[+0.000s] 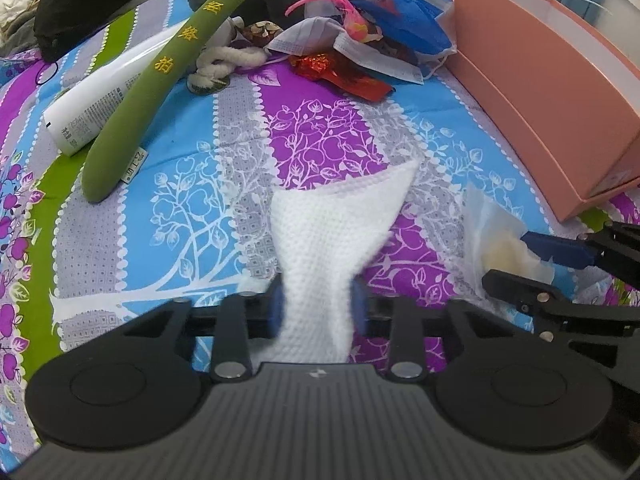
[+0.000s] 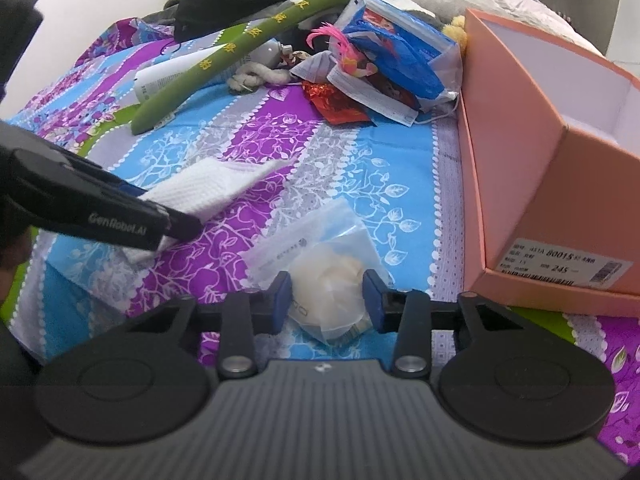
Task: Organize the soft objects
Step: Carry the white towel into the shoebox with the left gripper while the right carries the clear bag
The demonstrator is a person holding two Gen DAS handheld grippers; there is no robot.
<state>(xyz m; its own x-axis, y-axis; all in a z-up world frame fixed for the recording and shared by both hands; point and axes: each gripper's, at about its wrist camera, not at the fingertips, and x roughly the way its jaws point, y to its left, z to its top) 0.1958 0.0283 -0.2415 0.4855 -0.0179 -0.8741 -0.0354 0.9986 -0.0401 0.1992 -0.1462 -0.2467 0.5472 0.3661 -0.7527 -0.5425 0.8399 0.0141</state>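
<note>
Left gripper (image 1: 318, 304) was clamped on the white textured cloth (image 1: 340, 216), which fanned out forward above the patterned bedsheet (image 1: 168, 184). Right gripper (image 2: 326, 300) sat with its jaws apart on either side of a clear plastic bag (image 2: 320, 256) holding a cream-coloured soft item — pads close to the bag, contact could not be told. Bag lay on the sheet just left of the open pink box (image 2: 532, 184). Further back: a green plush stick (image 2: 224, 56), a white tube (image 1: 104, 96) and a heap of face masks (image 2: 384, 92).
</note>
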